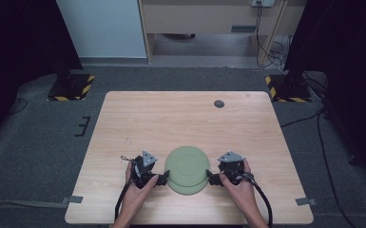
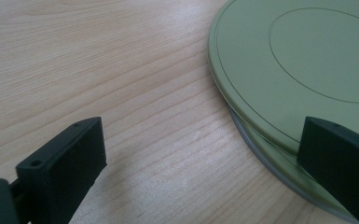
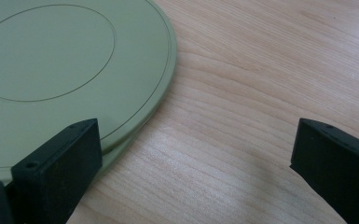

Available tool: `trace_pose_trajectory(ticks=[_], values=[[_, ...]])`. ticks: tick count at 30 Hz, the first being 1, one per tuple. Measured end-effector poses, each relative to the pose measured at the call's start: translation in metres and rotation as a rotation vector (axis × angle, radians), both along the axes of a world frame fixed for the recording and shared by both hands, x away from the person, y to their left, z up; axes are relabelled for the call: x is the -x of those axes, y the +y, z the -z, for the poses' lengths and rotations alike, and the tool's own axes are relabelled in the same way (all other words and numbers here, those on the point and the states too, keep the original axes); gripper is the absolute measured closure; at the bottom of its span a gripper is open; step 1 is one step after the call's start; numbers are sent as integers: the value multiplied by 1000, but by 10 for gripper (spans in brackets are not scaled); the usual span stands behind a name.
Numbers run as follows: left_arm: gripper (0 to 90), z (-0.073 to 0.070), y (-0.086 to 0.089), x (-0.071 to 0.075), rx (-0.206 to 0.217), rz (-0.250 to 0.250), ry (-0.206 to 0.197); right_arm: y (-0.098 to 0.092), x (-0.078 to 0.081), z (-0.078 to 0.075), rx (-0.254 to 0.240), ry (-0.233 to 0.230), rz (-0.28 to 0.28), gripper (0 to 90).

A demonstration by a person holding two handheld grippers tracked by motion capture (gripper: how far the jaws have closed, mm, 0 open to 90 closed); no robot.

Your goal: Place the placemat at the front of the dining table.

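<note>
Plates of a dull olive green lie stacked at the near middle of the worktop [image 1: 123, 118], which is a pale wood board with fine straight grain and a small dark round disc [image 1: 219, 103] near its far edge. The upper plate [image 1: 187, 165] is round, flat and matte, with one thin engraved ring close to its rim and a second ring around the centre. It sits a little shifted toward the far side, so the lower plate [image 1: 190, 189] shows as a crescent at the near side, with a paler greyish edge.

The left gripper [image 1: 162, 179] is at the left rim of the stack, its black, blocky jaws spread wide; one jaw stands over the rim of the plates, the other over bare wood. The right gripper [image 1: 212, 178] is at the right rim, also spread wide, one jaw over the plate edge and the other over the wood. Neither gripper pinches anything.
</note>
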State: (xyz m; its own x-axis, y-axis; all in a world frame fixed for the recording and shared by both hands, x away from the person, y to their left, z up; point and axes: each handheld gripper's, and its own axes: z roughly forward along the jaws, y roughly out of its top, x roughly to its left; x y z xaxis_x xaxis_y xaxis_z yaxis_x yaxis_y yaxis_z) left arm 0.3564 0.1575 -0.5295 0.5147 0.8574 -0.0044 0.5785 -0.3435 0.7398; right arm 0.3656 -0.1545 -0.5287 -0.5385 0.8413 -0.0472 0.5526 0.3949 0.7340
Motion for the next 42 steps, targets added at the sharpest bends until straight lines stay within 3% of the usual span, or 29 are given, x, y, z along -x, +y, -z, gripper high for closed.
trace_pose_trajectory(ticks=[9, 17, 26, 36, 42], values=[[7, 1, -1, -2, -6, -16, -22, 2, -2, 1, 0, -26, 32, 22], [23, 0, -4, 2, -5, -11, -22, 5, 4, -1, 15, -15, -18, 44], [2, 2, -5, -4, 3, -43, -26, 5, -1, 1, 13, -28, 9, 16], [24, 1, -7, 2, -2, -4, -15, 6, 2, 0, 13, -17, -10, 43], [4, 2, -8, -1, 2, -24, -16, 8, 2, 0, 11, -17, -11, 20]])
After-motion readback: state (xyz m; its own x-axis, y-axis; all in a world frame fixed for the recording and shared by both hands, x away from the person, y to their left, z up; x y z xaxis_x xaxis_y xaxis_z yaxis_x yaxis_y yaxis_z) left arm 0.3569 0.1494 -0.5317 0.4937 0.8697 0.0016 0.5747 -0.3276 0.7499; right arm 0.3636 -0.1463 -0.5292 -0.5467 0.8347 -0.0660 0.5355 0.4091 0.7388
